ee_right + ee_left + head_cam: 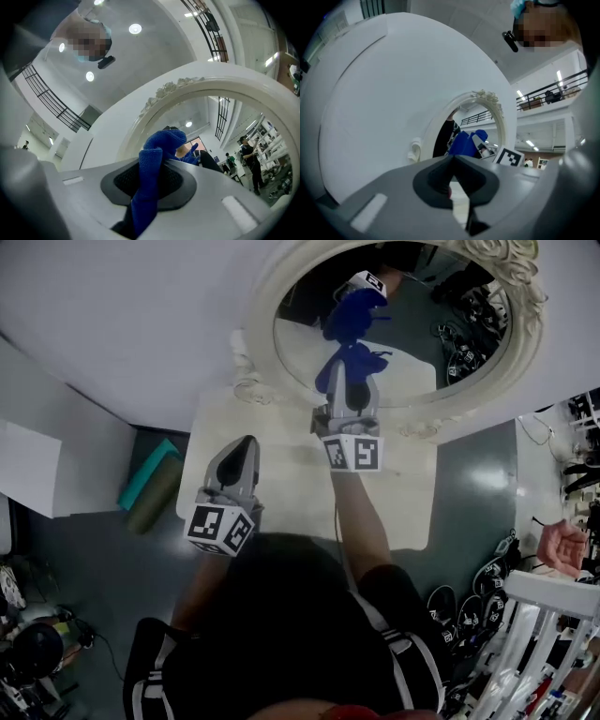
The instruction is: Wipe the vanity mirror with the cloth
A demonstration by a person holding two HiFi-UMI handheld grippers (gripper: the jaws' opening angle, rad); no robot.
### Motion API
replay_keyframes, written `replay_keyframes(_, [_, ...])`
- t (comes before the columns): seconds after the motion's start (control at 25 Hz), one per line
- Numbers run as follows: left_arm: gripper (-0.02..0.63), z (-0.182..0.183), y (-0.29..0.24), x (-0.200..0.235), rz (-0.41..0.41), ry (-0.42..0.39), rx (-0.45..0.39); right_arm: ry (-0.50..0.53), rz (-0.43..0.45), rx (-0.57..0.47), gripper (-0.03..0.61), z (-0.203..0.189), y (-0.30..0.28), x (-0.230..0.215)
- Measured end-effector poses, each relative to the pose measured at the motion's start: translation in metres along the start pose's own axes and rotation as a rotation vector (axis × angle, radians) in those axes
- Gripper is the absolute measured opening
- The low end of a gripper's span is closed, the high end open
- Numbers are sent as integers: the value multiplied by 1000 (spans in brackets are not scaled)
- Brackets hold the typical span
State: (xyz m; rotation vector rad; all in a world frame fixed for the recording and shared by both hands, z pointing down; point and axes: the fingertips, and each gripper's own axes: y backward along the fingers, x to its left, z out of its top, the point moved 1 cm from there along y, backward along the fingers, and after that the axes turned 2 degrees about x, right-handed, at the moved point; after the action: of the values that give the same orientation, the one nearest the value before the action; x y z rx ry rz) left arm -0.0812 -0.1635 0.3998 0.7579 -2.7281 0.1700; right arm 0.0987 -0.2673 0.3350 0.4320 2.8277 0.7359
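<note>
1. Nearest the head camera: the left gripper [247, 441] hangs low over the pale table [281, 493], short of the mirror. Its own view [453, 155] shows the jaw tips closed together with nothing between them.
2. Just beyond and to the right: the right gripper [349, 367] is held further forward on an outstretched arm, pointing up at the lower part of the glass.
3. The right gripper view [152, 157] shows the jaws clamped on the blue cloth [157, 145]. The cloth runs up between the pads and folds over in a bunch above the tips.
4. In the head view the blue cloth [352, 357] sits at the gripper's front and meets its own blue reflection in the glass. It is at the surface or just off it; I cannot tell whether it touches.
5. Behind it: the vanity mirror [262, 296], oval, with an ornate cream frame, stands at the back of the table, leaning against a white wall [122, 324].
6. Off the table's left edge, a teal roll [150, 474] lies on the dark floor.
</note>
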Motion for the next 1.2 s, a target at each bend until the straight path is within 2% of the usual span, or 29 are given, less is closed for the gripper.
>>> replay_keyframes(0.4, [12,-21,-35,-45,-141,1,60,51,-190,-8,72,30,67,-73])
replay_keyframes(0.68, [12,-29,-54,-74,-228,1,90,77,-319,13,72,37,112,-113])
replay_keyframes(0.96, [12,-40,-85,-97,-279,-15,104,25,-479,56,72,8,152,-176])
replay_keyframes(1.2, [12,-46,-101,-105,-282,-18,121,-29,-552,82,72,-12,165,-210])
